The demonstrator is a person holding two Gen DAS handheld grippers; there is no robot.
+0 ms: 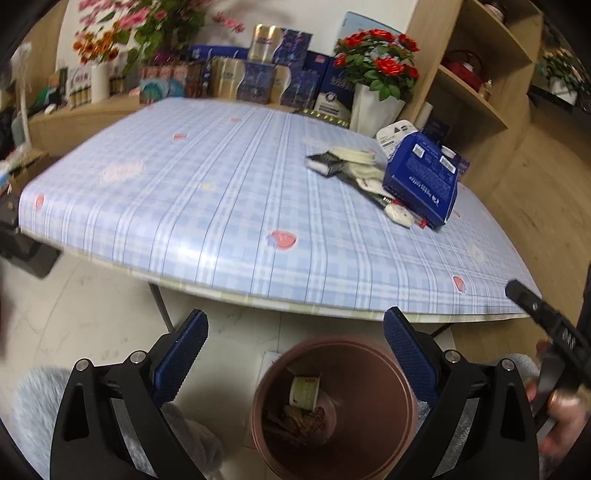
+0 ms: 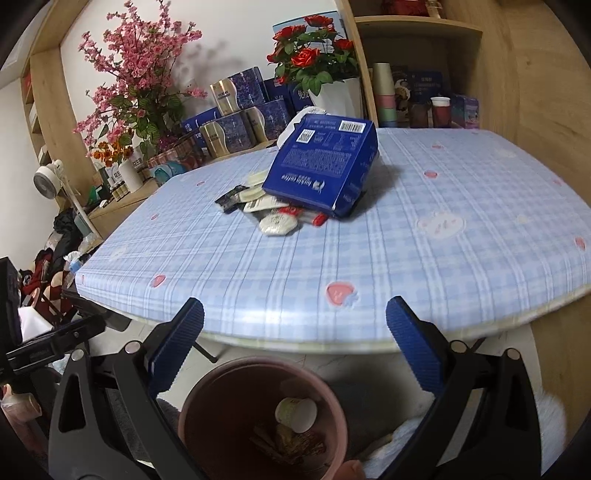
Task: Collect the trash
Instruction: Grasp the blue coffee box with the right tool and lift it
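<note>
Blue-padded left gripper point(image 1: 293, 332) and right gripper point(image 2: 295, 321) hang spread and empty over the bin point(image 2: 334, 435), between pickups, next reaching the blue box point(image 2: 321, 166) and wrappers point(image 2: 271, 214) mid-table

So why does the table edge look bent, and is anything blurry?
Left wrist view: the fisheye lens bows the table, and the pink flowers smear with motion. Right wrist view: same bowing; the blue box is fairly sharp and casts a soft shadow.

The left tongs point(image 1: 295, 332) gape empty above a brown bin point(image 1: 332, 406) holding a paper cup point(image 1: 304, 392).
</note>
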